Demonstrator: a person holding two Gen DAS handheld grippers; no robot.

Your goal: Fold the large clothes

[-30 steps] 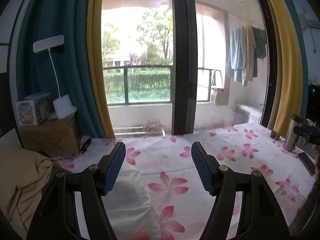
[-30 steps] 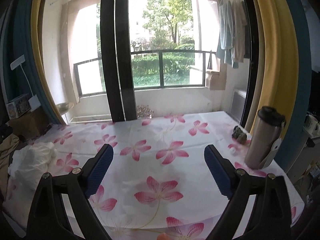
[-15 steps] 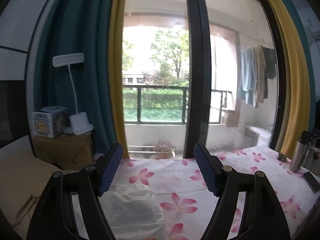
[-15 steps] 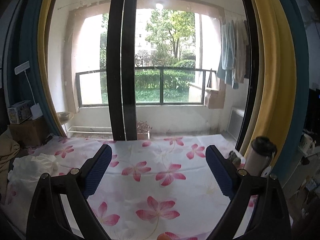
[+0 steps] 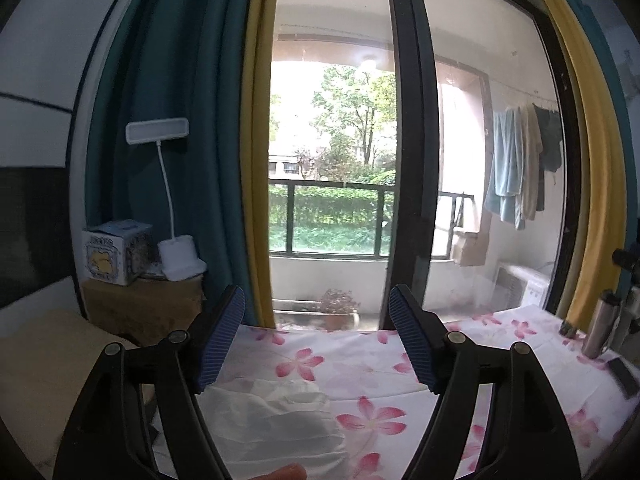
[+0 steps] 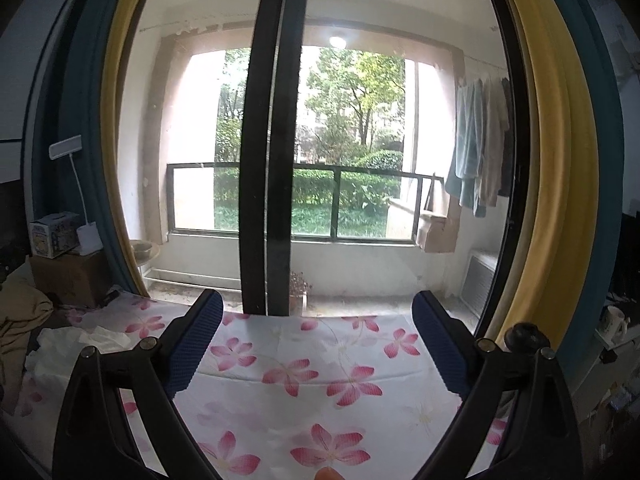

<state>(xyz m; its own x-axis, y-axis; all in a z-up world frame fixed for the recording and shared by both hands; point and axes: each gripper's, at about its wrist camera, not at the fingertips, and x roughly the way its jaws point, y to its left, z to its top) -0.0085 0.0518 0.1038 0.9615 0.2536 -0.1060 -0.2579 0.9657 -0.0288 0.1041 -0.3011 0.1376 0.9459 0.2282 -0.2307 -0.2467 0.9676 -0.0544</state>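
Observation:
A crumpled white garment (image 5: 272, 420) lies on the table under a white sheet with pink flowers (image 5: 360, 364). In the left wrist view it sits low, just below and between the fingers of my left gripper (image 5: 316, 344), which is open, holds nothing and hangs above the cloth. The right wrist view shows the same garment (image 6: 76, 344) at the far left of the sheet (image 6: 304, 360), well off to the left of my right gripper (image 6: 316, 344). That gripper is open too, with only the flowered sheet behind its gap.
A tan cloth (image 5: 36, 360) is heaped at the table's left end beside a cardboard box (image 5: 144, 312) carrying a white lamp (image 5: 180, 260) and a printed carton (image 5: 116, 252). A steel flask (image 5: 598, 328) and a dark phone (image 5: 622, 372) stand at the right. A glass balcony door (image 6: 272, 160) rises beyond the far edge.
Both grippers have risen and tipped upward, so more of the window and less of the table shows. The left jaws have spread slightly wider. The white garment has stayed where it lay.

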